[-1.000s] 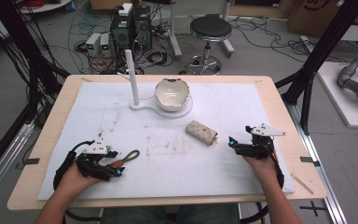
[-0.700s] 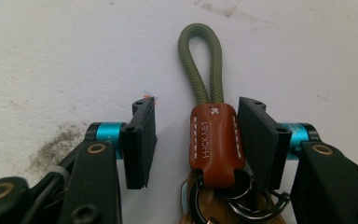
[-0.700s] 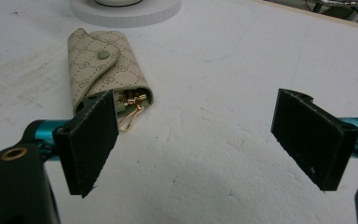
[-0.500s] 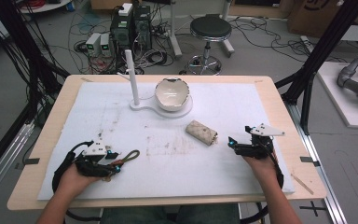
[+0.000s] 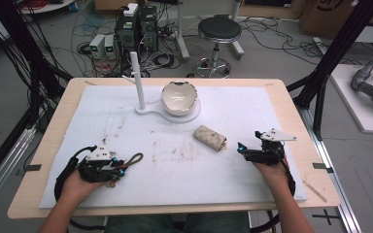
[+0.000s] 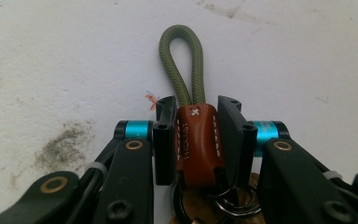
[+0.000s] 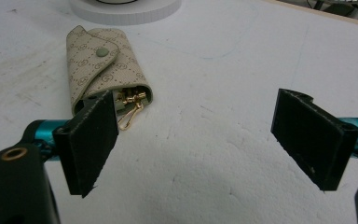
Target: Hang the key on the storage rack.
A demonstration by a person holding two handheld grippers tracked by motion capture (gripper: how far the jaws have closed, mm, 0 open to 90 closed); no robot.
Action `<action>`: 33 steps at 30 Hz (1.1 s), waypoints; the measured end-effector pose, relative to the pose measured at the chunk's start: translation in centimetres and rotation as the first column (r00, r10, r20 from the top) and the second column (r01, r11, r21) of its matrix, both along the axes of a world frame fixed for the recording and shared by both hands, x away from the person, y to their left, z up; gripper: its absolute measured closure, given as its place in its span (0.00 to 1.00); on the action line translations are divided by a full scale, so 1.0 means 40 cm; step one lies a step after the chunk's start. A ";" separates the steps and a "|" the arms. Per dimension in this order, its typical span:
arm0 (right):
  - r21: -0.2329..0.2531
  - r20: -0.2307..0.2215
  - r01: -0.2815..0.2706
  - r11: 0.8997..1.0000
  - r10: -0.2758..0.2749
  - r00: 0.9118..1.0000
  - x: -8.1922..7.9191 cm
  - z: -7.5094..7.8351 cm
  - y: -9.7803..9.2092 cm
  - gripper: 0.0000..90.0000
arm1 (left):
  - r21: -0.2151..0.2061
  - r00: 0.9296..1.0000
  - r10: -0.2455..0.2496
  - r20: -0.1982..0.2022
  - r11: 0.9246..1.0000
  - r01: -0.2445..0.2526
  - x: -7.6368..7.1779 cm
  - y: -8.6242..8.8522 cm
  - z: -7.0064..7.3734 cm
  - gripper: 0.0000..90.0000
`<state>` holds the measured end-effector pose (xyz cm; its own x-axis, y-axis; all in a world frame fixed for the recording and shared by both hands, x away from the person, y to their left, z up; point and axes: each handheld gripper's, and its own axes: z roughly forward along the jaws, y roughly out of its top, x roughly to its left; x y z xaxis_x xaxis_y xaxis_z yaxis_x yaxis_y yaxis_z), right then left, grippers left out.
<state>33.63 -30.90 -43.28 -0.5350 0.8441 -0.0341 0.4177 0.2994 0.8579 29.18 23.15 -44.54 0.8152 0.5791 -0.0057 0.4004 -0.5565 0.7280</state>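
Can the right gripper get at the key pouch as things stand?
Probably yes. The right gripper is open, and the key pouch lies on the mat just ahead of its jaws, off to one side, with nothing between them. It would likely need a small turn toward the pouch.

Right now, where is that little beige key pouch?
In the high view the key pouch lies right of the table's middle, just in front of the white bowl and left of the right gripper.

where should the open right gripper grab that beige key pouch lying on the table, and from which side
Probably across the key pouch's flat body, just behind its open end where the gold clips spill out. It lies flat, open end towards the right gripper, so come from that end, one jaw on each long edge, clear of the snap flap.
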 end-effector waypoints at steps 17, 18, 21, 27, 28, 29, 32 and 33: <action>-0.001 0.004 0.002 1.000 -0.002 1.000 -0.001 0.001 0.001 0.17 | -0.156 0.988 0.034 0.153 0.988 -0.010 -0.009 -0.024 0.094 0.77; 0.000 0.005 0.003 1.000 -0.003 1.000 -0.001 0.000 0.001 0.17 | -0.167 0.987 0.038 0.159 0.986 -0.011 -0.007 -0.026 0.099 0.77; 0.000 0.003 0.003 1.000 -0.003 1.000 -0.001 0.000 0.001 0.17 | -0.193 0.982 0.056 0.180 0.981 -0.020 0.002 -0.032 0.119 0.77; 0.003 -0.001 0.010 1.000 -0.010 1.000 -0.001 0.000 -0.002 0.17 | -0.231 0.967 0.095 0.238 0.972 -0.039 0.025 -0.035 0.179 0.77; 0.004 0.000 0.013 1.000 -0.013 1.000 -0.001 0.000 -0.002 0.17 | -0.234 0.965 0.096 0.245 0.971 -0.037 0.029 -0.033 0.189 0.77; 0.006 0.001 0.016 1.000 -0.016 1.000 -0.003 0.001 -0.002 0.17 | -0.239 0.962 0.102 0.252 0.970 -0.040 0.033 -0.033 0.197 0.77; 0.006 0.005 0.015 1.000 -0.015 1.000 -0.003 0.002 -0.002 0.17 | -0.253 0.958 0.115 0.262 0.966 -0.047 0.043 -0.030 0.216 0.77; 0.007 0.005 0.015 1.000 -0.015 1.000 -0.003 0.002 -0.002 0.17 | -0.263 0.956 0.122 0.266 0.963 -0.050 0.049 -0.030 0.223 0.77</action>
<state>33.50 -30.98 -43.20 -0.5221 0.8523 -0.0305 0.4177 0.2867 0.8622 31.14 21.96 -35.63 0.7523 0.6562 0.0590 0.2009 -0.3138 0.9280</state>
